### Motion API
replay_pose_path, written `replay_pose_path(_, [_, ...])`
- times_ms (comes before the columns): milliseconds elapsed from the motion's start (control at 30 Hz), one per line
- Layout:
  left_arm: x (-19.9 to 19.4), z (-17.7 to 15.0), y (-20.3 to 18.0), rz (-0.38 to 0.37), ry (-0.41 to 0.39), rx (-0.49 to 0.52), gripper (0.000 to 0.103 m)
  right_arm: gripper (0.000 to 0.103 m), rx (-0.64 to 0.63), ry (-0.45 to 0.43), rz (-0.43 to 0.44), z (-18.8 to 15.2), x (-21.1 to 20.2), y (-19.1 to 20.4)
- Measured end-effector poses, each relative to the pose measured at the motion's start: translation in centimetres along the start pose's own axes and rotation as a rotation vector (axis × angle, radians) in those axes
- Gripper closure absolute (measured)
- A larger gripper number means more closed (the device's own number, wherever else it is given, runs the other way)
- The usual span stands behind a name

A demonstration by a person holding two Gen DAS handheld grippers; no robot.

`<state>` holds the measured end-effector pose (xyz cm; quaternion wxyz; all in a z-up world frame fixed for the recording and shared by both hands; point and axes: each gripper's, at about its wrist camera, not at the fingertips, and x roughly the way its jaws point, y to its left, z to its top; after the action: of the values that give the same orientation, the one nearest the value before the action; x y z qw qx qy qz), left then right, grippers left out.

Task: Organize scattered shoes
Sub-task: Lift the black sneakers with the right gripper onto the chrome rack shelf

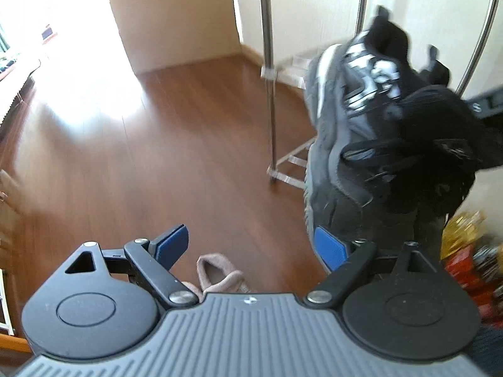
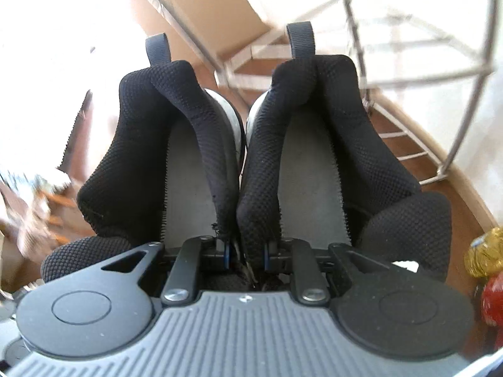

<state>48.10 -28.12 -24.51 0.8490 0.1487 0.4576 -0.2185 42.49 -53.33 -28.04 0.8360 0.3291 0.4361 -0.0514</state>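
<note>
A wide stretch of bare wooden floor [image 1: 157, 144] runs to the metal rack [image 1: 269, 72] by the wall. The right gripper [image 2: 245, 256] is clamped on the touching inner collars of two black sneakers [image 2: 283, 144], held aloft near the rack. The left gripper [image 1: 251, 245] gapes wide, empty, above a pink slipper [image 1: 220, 276] on the floor.

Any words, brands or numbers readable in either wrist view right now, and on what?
"S": pale letter on a dark strip at the right edge of the left wrist view; the rest is unreadable.
White markings on the black sneakers: blurred.
Red and gold packages: blurred.
Right wrist view: none.
</note>
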Motion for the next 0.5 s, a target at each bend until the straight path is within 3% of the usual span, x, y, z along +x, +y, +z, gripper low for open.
replay_pose_path(133, [-7.5, 4.2, -0.9, -0.04, -0.099, -0.003, 0.013, 0.087, 0.057, -0.106, 0.056, 3.3, -9.6, 2.8])
replay_pose_path(333, [-15.0, 10.7, -2.9, -0.114, -0.238, 0.006, 0.013, 0.087, 0.074, -0.253, 0.111, 10.2, -20.3, 6.0])
replay_pose_path(500, [-18.1, 17.3, -7.3, -0.123, -0.353, 0.149, 0.012, 0.087, 0.041, -0.295, 0.056, 19.1, -25.4, 7.7])
